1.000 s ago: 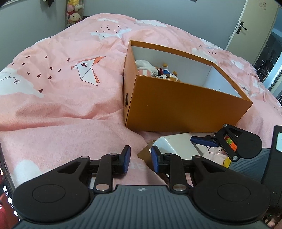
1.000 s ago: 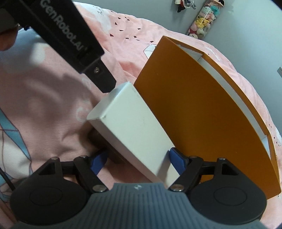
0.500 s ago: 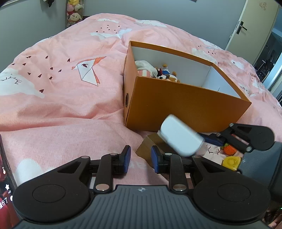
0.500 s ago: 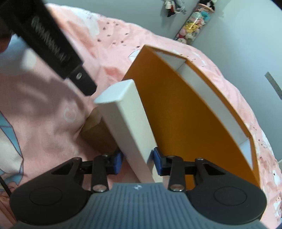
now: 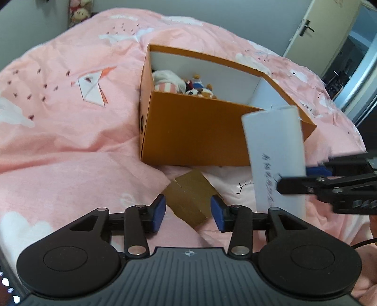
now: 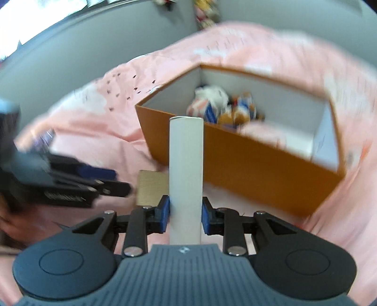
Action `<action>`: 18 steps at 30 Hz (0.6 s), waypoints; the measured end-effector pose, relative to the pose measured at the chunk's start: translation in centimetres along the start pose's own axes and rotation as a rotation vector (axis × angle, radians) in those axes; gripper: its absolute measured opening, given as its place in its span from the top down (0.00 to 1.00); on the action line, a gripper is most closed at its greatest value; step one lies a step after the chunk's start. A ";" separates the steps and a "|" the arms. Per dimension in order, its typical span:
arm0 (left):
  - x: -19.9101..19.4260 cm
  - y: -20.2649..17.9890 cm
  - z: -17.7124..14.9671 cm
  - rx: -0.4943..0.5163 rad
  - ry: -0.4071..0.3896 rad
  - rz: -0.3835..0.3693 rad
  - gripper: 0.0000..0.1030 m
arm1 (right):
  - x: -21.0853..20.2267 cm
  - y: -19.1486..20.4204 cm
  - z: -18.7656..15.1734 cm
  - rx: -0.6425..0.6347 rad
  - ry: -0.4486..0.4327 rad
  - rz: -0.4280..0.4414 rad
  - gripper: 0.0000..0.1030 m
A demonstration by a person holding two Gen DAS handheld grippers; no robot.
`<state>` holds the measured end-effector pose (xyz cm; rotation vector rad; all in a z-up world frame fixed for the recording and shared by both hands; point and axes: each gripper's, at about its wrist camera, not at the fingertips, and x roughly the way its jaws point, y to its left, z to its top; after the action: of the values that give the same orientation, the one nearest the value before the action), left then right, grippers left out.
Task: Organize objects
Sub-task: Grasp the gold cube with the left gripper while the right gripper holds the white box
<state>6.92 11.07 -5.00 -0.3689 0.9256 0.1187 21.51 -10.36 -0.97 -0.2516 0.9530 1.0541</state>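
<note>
My right gripper (image 6: 185, 215) is shut on a long white box (image 6: 186, 169) and holds it upright in the air, in front of the orange box (image 6: 247, 155). The white box also shows in the left wrist view (image 5: 274, 155), at the right, with the right gripper (image 5: 294, 179) clamped on it. The orange box (image 5: 195, 138) stands open on the pink bed and holds plush toys (image 5: 186, 84). My left gripper (image 5: 188, 210) is open, its fingers on either side of a small tan box (image 5: 190, 200) lying on the bed.
The pink bedspread (image 5: 70, 131) with white clouds covers the whole bed. A door (image 5: 304, 30) and a dark doorway are at the far right. A hanging column of plush toys (image 5: 79, 11) is on the back wall.
My right gripper has lifted the white box off the tan box, turned it upright and swung it toward the orange box. My left gripper has opened wider and moved up to the tan box.
</note>
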 end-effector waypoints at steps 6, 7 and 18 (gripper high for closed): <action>2.5 0.9 0.9 -0.128 0.068 0.029 0.49 | 2.9 -3.0 -1.0 0.155 0.103 -0.010 0.71; 2.9 0.9 1.0 -0.135 0.081 0.040 0.47 | 3.2 -3.5 -1.4 0.189 0.113 -0.005 0.71; 6.7 2.3 1.3 -0.244 0.164 0.005 0.19 | 3.3 -4.8 -2.7 0.223 0.115 -0.140 0.56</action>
<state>11.33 13.29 -10.19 -0.6092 1.0770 0.2095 24.53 -12.32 -6.29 -0.1927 1.1311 0.8050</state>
